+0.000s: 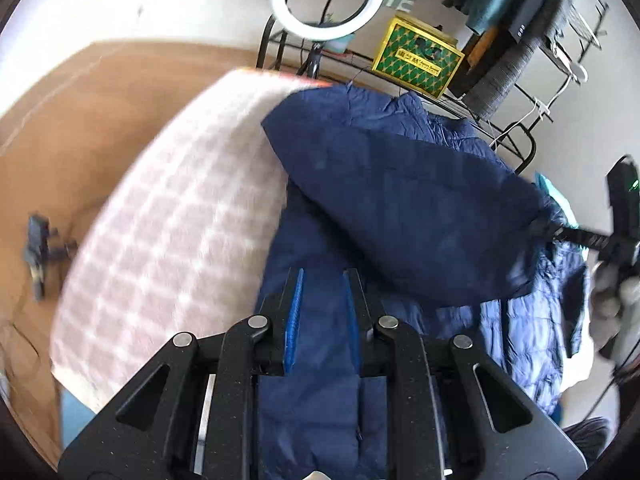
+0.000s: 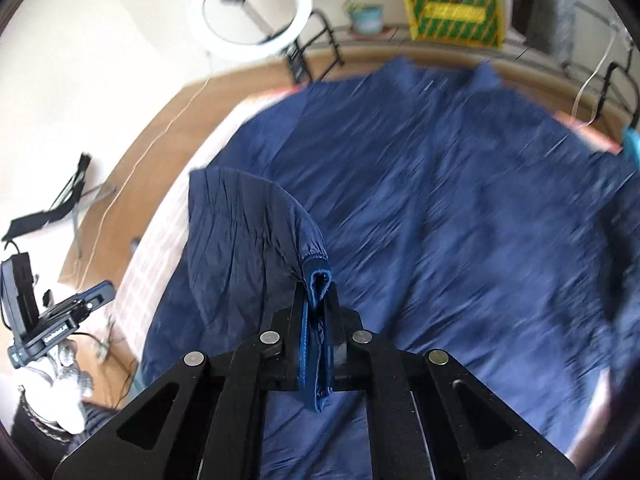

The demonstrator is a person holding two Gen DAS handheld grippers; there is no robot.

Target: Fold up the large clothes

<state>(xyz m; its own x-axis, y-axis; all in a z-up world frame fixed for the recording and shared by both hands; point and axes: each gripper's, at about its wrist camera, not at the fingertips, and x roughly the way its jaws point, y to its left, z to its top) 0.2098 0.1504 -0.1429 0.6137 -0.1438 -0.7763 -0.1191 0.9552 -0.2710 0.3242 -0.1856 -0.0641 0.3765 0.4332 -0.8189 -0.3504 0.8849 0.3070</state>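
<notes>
A navy puffer jacket [image 2: 440, 200] lies spread over a checked pink-and-white blanket [image 1: 160, 220] that covers the worktop, its collar toward the far edge and its body filling most of the right wrist view. One sleeve [image 2: 248, 232] is lifted off the jacket body, and its ribbed cuff [image 2: 318, 276] is pinched between the fingers of the right gripper [image 2: 316, 320], whose jaws are pressed together on the fabric. In the left wrist view that same sleeve [image 1: 400, 208] stretches as a dark band across the jacket [image 1: 312, 400] toward the right gripper [image 1: 576, 236] at the right rim of the picture. The left gripper [image 1: 322, 312] hangs just above the jacket's front near the near edge, its blue-lined fingers [image 1: 294, 320] spread apart with nothing between them. Beyond the far edge of the blanket a brown floor [image 1: 80, 92] shows, with a ring light [image 1: 328, 0] on a stand, a green and yellow box [image 1: 416, 60] on a black wire rack [image 1: 520, 120], and a small potted plant [image 2: 366, 16] beside the box. Both views are blurred by motion.
</notes>
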